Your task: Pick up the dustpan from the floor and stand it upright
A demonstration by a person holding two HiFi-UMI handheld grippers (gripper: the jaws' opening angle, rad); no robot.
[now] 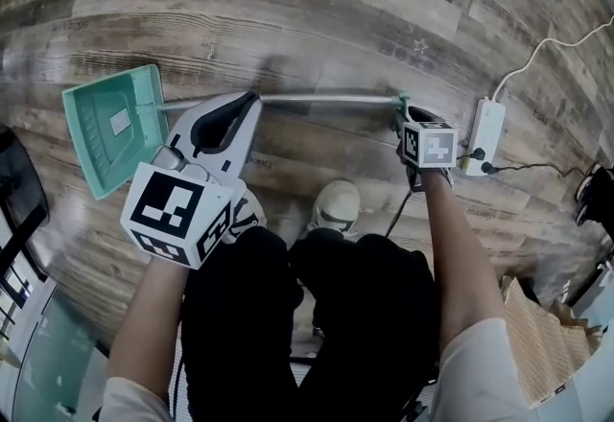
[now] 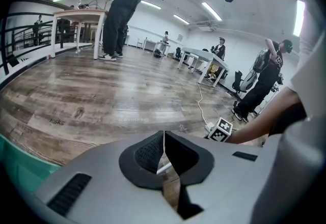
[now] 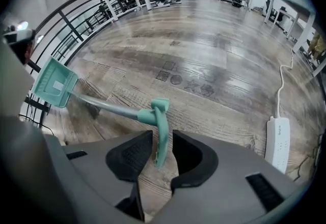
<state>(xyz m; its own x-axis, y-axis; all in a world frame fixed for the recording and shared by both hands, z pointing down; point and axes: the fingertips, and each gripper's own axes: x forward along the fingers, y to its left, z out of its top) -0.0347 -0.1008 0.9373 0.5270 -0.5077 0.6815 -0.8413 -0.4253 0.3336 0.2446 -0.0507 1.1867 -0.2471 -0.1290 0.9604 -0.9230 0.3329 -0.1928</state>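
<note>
Head view: the dustpan (image 1: 104,128) lies flat on the floor (image 1: 317,17), upper left, its pole (image 1: 326,100) running right; the left gripper (image 1: 251,102) covers part of the pole, and the right gripper (image 1: 411,123) hides most of the teal grip (image 1: 403,102). Left gripper view: jaws closed, empty, a sliver of pole behind them. Right gripper view: jaws apart, teal grip between them, untouched

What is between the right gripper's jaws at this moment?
The dustpan's green handle grip, with a gap on each side, so the right gripper is not yet clamping it. The right gripper view shows this.
</note>
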